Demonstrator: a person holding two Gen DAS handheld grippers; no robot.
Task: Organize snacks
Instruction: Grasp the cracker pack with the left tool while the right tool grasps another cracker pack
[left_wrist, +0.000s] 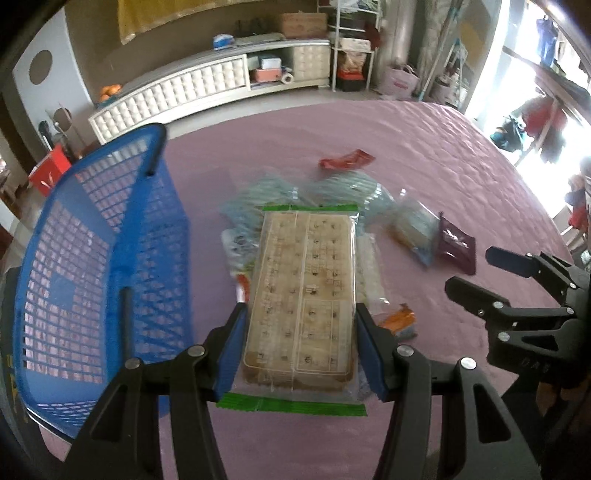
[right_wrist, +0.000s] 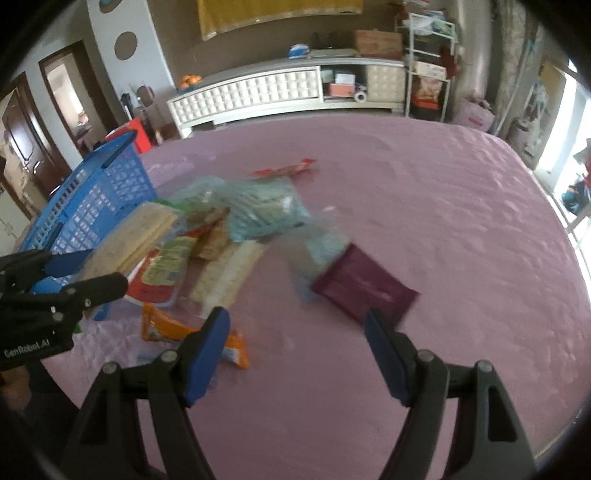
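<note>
My left gripper (left_wrist: 301, 314) is shut on a long clear cracker pack with green ends (left_wrist: 301, 291), held above the snack pile; the pack also shows in the right wrist view (right_wrist: 136, 232). A blue mesh basket (left_wrist: 92, 266) stands just to its left and appears in the right wrist view (right_wrist: 96, 199). My right gripper (right_wrist: 295, 325) is open and empty, low over the purple cover, with a maroon packet (right_wrist: 364, 288) just beyond its right finger. It appears in the left wrist view (left_wrist: 476, 273) at the right.
The pile holds pale blue packs (right_wrist: 258, 206), a red wrapper (left_wrist: 345, 160), an orange packet (right_wrist: 166, 328) and a red-and-green packet (right_wrist: 162, 269). The purple cover (right_wrist: 443, 206) stretches right and far. A white cabinet (left_wrist: 207, 88) stands beyond the bed.
</note>
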